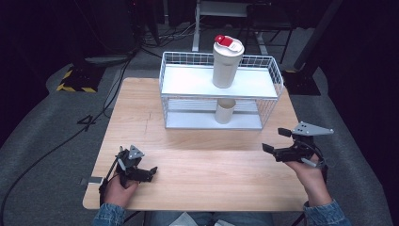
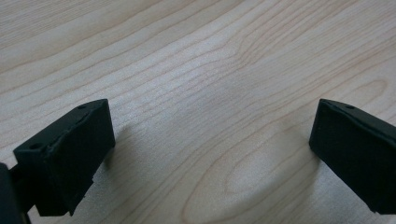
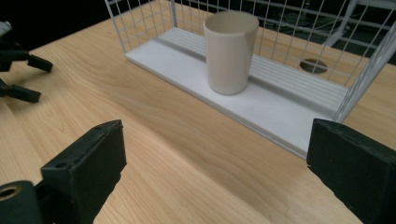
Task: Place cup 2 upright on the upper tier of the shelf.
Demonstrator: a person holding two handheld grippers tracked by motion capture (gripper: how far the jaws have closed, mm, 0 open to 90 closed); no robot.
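Hands held our black left gripper [image 1: 141, 172] and right gripper [image 1: 275, 140] wide apart, empty, over the pale wooden table [image 1: 197, 155]; a beige plastic cup [image 3: 229, 51] stood on the white wire rack's [image 1: 268, 101] lower shelf.

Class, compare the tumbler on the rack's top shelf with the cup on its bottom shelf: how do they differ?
The tumbler is taller; the cup is short. The tumbler carries a lid with a red cap; the cup stands open. The tumbler sits on the top shelf of the rack, the cup on the bottom. Both are pale and upright.
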